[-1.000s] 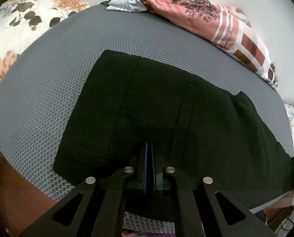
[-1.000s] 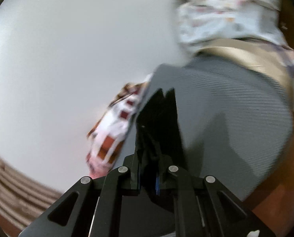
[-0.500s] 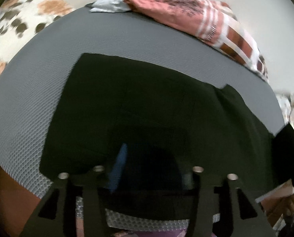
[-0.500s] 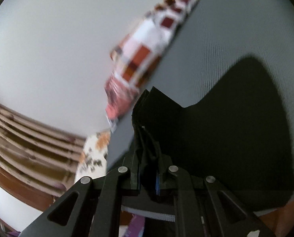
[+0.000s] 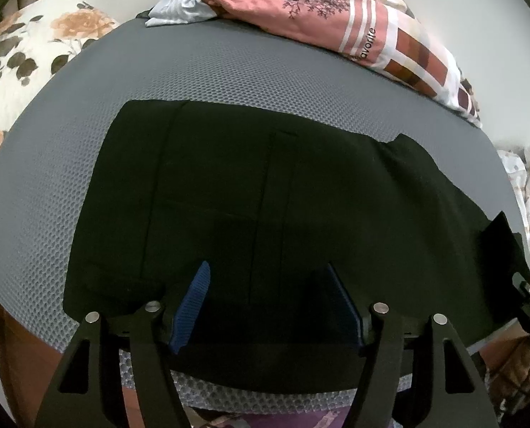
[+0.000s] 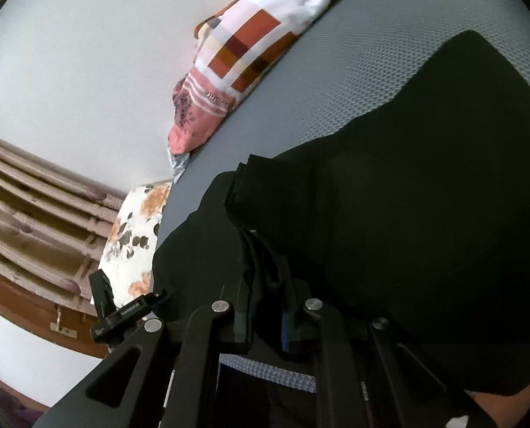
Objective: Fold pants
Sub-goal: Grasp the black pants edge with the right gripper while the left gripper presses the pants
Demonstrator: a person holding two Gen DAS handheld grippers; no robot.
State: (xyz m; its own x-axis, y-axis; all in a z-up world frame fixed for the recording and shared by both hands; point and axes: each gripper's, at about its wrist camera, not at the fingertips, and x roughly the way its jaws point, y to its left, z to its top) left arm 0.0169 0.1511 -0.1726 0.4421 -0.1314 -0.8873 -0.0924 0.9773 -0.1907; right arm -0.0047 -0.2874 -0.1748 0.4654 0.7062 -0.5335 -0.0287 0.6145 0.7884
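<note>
Right tool point(image 6: 265, 306) grips pants point(image 6: 425, 185) — apparently hems.

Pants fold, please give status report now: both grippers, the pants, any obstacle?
Left gripper opening, no cloth pinched. Right gripper shut on bunched pants fabric. Pants flat on grey mat. Pink pillow at far edge, clear of fold.

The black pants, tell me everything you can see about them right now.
The black pants look like plain woven cloth, spread flat on the grey mesh mat, with long seams and a pocket slit visible. The left claw sits over their near edge, jaws opening, pads not pressing the cloth. The right claw is shut on a bunched layered end, lifted and carried over the flat part in a fold. Nothing else touches them.
</note>
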